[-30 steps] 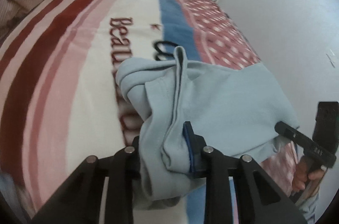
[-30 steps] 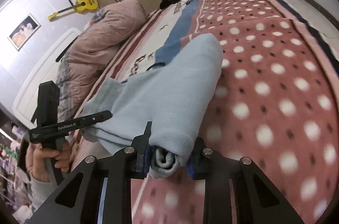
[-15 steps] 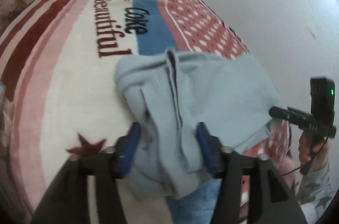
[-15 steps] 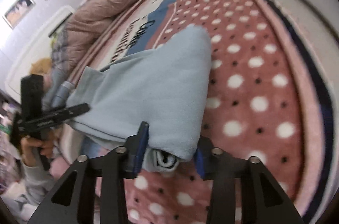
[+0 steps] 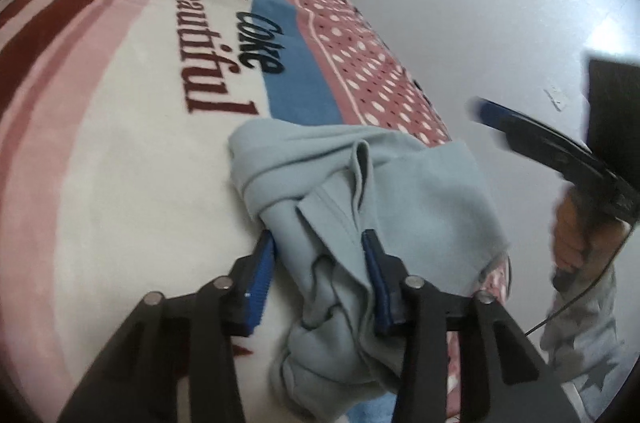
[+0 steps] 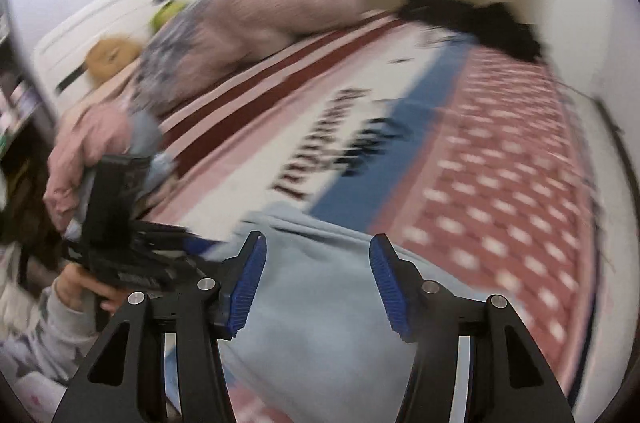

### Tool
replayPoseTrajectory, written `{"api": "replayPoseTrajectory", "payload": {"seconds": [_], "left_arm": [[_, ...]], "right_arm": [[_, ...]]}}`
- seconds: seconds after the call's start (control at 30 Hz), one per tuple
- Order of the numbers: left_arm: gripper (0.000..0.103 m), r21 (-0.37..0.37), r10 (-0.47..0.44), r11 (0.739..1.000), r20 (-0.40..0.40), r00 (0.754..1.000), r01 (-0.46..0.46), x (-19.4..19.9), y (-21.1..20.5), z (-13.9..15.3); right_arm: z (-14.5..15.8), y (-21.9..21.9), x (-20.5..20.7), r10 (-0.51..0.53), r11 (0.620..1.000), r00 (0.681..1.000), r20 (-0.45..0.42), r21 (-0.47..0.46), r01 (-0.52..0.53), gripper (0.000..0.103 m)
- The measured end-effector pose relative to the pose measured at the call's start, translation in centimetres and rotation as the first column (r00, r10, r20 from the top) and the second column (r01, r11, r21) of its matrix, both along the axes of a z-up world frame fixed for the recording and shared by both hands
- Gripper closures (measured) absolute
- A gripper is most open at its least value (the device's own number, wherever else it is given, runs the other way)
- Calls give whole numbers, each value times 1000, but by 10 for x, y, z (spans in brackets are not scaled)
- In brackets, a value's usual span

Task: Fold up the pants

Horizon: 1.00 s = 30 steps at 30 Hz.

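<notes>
Lower centre of both views: light blue pants (image 5: 400,191) are bunched on the bed (image 5: 120,151).
Left hand-held gripper (image 5: 320,263): spread, cloth lying between.
Right hand-held gripper (image 6: 318,279): spread, holding nothing.
Handling: judged soft, light, limp; best taken at a folded edge.

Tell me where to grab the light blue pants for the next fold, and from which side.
Probably take the pants at the bunched near end, coming in low from the bed's edge. Its thick gathered layers offer more to pinch than the flat far panel.
</notes>
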<state>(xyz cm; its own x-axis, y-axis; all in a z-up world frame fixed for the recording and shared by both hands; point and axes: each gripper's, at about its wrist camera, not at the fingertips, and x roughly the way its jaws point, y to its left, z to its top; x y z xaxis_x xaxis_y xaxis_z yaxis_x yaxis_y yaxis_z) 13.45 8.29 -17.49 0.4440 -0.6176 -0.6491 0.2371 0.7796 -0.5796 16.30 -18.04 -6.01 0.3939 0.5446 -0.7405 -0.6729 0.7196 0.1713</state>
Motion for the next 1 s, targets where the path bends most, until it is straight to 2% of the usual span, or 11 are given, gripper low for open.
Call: {"api": "replayPoseTrajectory", "payload": {"seconds": [0.13,0.23,0.33,0.47,0.57,0.67,0.73,0.9,1.0], "left_arm": [[78,-31,-19,999,27,999,20,-5,2,-1],[79,-60,-25,998,25,999,26,-5,6,-3],[78,-59,-27,998,19,999,28,-4,8,-4],[66,-32,-7,999,1,1000,8,0,11,-8],[67,-38,-9,999,-11,1000,9,6,16,-10],[75,-48,-22,999,-12,1000,21,8,13,-13],[79,-51,-31,998,-4,1000,31,7,10,-14],[84,-42,-38,998,14,999,39,4,8,-11],[85,-37,-46,998,27,999,47,2,6,-9]], "right_arm": [[-29,70,20,184,975,983,-30,-121,-186,54],[-52,96,31,279,942,953,-115,-157,-295,54],[-71,104,36,343,910,921,-186,-178,-375,54],[-82,108,36,364,893,920,-147,-226,-390,50],[-90,111,41,356,891,926,-127,-253,-377,50],[-93,113,47,340,901,935,-105,-249,-355,52],[-93,116,46,338,902,938,-80,-256,-348,65],[-93,120,51,309,917,949,-59,-245,-314,88],[-90,122,56,269,935,962,-40,-229,-271,95]]}}
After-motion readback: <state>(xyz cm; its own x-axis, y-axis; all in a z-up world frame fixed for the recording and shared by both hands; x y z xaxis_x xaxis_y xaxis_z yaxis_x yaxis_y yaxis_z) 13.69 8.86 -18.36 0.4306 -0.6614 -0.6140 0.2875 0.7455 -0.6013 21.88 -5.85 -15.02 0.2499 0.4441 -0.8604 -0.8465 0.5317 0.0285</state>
